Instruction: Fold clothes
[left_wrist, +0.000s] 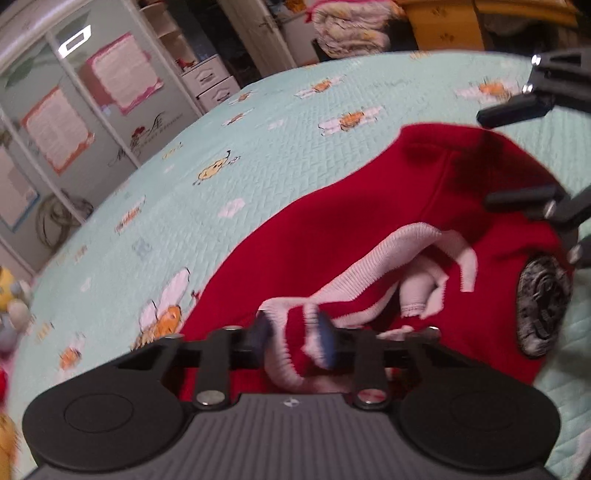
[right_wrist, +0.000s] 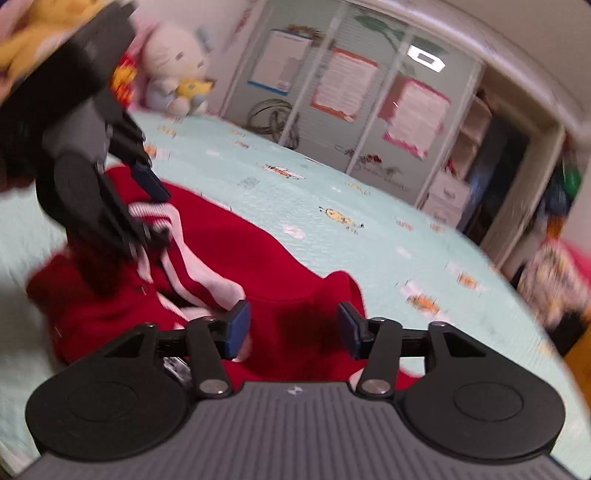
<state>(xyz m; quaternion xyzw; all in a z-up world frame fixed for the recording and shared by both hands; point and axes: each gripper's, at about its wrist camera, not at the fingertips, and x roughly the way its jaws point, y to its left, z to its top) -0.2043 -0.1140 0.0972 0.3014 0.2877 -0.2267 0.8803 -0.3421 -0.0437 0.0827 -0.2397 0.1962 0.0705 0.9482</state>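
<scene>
Left tool (left_wrist: 291, 338) is clamping the red garment's (left_wrist: 351, 206) striped cuff (left_wrist: 286, 314); right tool (right_wrist: 293, 328) is hanging apart, empty; cuff risks slipping, spoiling the fold.

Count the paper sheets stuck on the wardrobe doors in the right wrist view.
3. A blue-bordered sheet on the left door, an orange-bordered sheet on the middle door, and a pink-bordered sheet on the right door. The left gripper may hide others further left.
</scene>
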